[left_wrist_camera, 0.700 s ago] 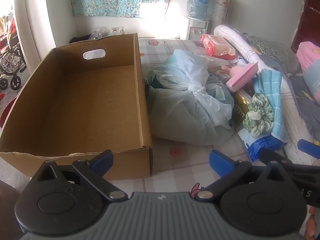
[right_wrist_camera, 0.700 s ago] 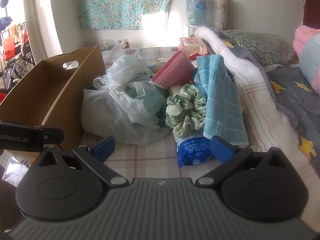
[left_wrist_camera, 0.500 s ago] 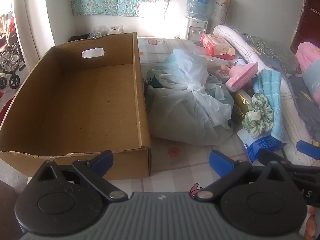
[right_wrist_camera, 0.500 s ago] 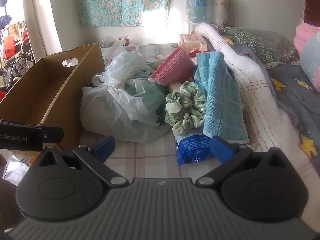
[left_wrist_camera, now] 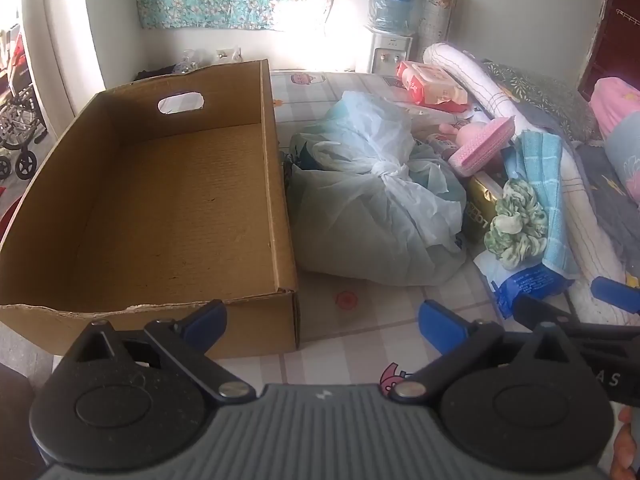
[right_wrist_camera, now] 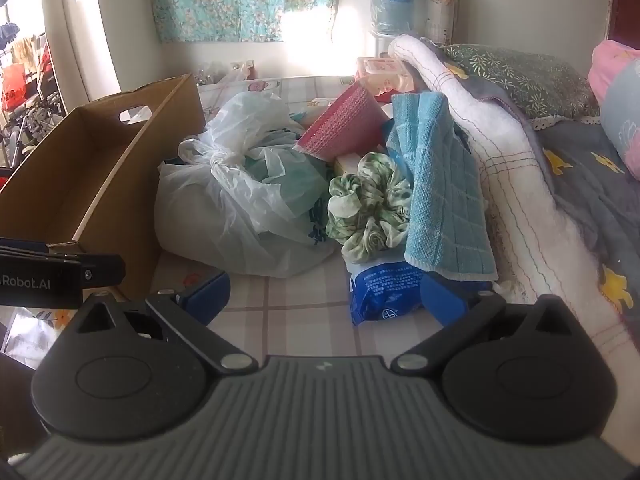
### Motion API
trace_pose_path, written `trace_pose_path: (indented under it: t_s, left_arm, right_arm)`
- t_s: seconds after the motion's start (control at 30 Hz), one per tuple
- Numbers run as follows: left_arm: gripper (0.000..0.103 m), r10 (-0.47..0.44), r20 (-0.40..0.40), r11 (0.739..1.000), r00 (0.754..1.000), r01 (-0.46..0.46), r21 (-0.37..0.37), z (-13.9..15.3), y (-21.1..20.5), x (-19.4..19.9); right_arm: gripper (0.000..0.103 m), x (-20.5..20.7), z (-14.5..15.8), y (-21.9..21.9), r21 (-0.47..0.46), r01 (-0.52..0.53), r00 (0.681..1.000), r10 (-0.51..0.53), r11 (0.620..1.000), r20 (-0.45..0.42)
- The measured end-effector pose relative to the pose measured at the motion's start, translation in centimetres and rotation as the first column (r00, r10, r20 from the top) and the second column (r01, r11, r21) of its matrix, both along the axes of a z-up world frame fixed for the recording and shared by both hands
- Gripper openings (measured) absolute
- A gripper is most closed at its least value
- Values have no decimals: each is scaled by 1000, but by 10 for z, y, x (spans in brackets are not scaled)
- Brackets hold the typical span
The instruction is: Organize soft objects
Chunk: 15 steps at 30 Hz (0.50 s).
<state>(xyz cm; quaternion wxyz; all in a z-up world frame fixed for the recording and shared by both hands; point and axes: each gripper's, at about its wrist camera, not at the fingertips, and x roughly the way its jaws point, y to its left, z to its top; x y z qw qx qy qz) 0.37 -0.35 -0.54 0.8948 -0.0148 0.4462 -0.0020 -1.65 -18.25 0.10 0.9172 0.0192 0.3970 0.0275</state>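
Note:
An empty cardboard box [left_wrist_camera: 160,200] lies on the bed at the left; it also shows in the right wrist view [right_wrist_camera: 100,184]. A knotted white plastic bag [left_wrist_camera: 372,200] [right_wrist_camera: 240,216] sits beside it. Right of the bag lie a green scrunchie [right_wrist_camera: 368,212] [left_wrist_camera: 516,224], a blue towel [right_wrist_camera: 440,196], a pink cloth [right_wrist_camera: 344,128] and a blue packet [right_wrist_camera: 384,288]. My left gripper [left_wrist_camera: 322,320] is open and empty, near the box's front right corner. My right gripper [right_wrist_camera: 324,292] is open and empty, just short of the blue packet.
A rolled white blanket [right_wrist_camera: 500,152] and grey bedding [right_wrist_camera: 592,184] lie at the right. A pink wipes pack [left_wrist_camera: 432,86] sits further back. A water dispenser [left_wrist_camera: 390,20] stands by the far wall. The right gripper's fingertip [left_wrist_camera: 612,294] shows in the left wrist view.
Both grippers have moved slightly forward toward the pile. Nothing was picked up; both stay open.

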Motion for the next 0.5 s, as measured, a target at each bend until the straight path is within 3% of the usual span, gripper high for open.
trace_pose_path:
  t_s: [0.5]
  left_arm:
    - [103,-1,-1,1000,1000,1,-2,-1,0,0]
  right_arm:
    - [102,1,-1,4,-7,-7,1000,7,1000,-13]
